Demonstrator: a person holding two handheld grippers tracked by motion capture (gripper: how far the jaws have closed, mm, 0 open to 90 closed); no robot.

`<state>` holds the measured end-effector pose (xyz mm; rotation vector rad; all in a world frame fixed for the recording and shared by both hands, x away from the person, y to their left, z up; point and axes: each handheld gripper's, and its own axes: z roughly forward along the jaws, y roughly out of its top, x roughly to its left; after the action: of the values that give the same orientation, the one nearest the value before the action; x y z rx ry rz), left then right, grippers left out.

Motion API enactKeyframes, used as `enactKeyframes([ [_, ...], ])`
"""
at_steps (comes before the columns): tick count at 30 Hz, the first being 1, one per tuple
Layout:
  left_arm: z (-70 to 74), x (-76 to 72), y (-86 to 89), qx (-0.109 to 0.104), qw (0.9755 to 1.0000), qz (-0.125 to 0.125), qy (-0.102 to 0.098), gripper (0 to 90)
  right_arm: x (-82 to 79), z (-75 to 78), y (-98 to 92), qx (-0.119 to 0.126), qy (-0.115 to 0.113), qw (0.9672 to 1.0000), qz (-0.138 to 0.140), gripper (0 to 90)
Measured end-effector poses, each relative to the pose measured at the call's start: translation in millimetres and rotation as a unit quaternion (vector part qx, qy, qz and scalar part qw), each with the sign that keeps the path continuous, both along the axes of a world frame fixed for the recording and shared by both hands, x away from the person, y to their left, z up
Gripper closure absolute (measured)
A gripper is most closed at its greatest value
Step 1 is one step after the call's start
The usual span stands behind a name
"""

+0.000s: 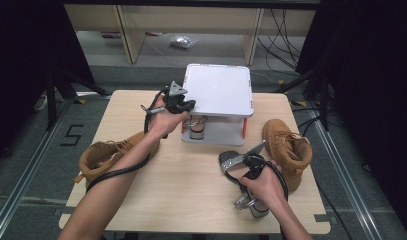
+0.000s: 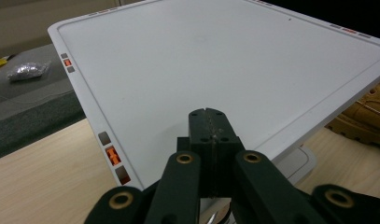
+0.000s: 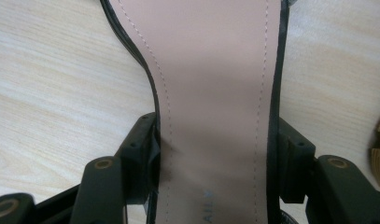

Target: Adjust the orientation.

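High view: one sandal (image 1: 196, 126) already sits under the rack (image 1: 218, 90). Right gripper (image 1: 246, 162) clamps second sandal (image 1: 230, 162), near-right on table (image 1: 191, 200). Left gripper (image 1: 183, 105) clenched, empty. Boots (image 1: 288, 150) remain.

We see a matt white plastic rack top (image 2: 215, 60) over the pale wood-grain table (image 1: 191, 190). Beside it, the sandal (image 3: 215, 93) shows smooth pink leather-like lining.

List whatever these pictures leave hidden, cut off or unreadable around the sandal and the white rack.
- Sandal: in the right gripper view its toe and heel are cut off by the frame edges; the insole print is cropped and unreadable.
- White rack: in the high view its top shelf covers most of the shoe beneath.
- Left gripper: in its own view, the shut jaws hide the rack's near edge.
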<state>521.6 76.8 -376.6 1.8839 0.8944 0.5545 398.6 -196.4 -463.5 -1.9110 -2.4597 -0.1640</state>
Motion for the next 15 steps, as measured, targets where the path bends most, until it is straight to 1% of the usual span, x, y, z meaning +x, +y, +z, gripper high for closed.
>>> enactKeyframes([
  [1, 0.0, 0.0, 0.0, 0.0, 1.0, 0.0, 0.0, 89.8, 0.8, 0.6, -0.9, 0.005, 0.001, 1.0, 0.004, 43.8],
  [2, -0.1, -0.1, 0.0, 0.0, 1.0, 0.0, 0.0, 89.9, 0.9, 1.0, -0.8, 0.005, -0.001, 1.0, 0.002, 43.8],
  [3, -0.1, -0.2, 0.0, 0.0, 1.0, 0.0, 0.0, 89.8, 0.9, 1.7, -0.3, 0.001, -0.005, 1.0, -0.001, 43.7],
  [4, -0.1, -0.1, 0.0, 0.0, 1.0, 0.0, 0.0, 89.8, 0.7, 1.7, 0.1, 0.001, -0.014, 0.9999, -0.003, 43.8],
  [5, -0.1, 0.0, 0.1, 0.0, 1.0, 0.0, 0.0, 89.9, 1.3, 3.4, 1.1, 0.002, -0.013, 0.9999, -0.01, 43.8],
  [8, 0.0, 0.0, 0.0, 0.0, 1.0, -0.001, 0.0, 89.8, 2.1, 4.4, 1.7, 0.008, -0.014, 0.9998, -0.013, 43.8],
  [10, -0.1, 0.0, 0.2, 0.0, 1.0, -0.001, 0.0, 89.8, 4.1, 5.9, 0.6, 0.031, -0.007, 0.9995, -0.004, 43.8],
  [11, 0.0, 0.1, 0.3, 0.001, 1.0, -0.001, 0.0, 89.8, 4.4, 6.9, 3.4, 0.018, -0.02, 0.9996, -0.011, 43.8],
  [13, 0.0, 0.1, 0.3, 0.001, 1.0, -0.001, 0.0, 89.9, 5.5, 7.9, 4.4, 0.017, -0.03, 0.9993, -0.011, 43.8],
  [15, 0.0, 0.1, 0.3, 0.001, 1.0, -0.001, 0.0, 89.8, 7.4, 9.1, 4.8, 0.02, -0.034, 0.9992, -0.009, 43.8],
])
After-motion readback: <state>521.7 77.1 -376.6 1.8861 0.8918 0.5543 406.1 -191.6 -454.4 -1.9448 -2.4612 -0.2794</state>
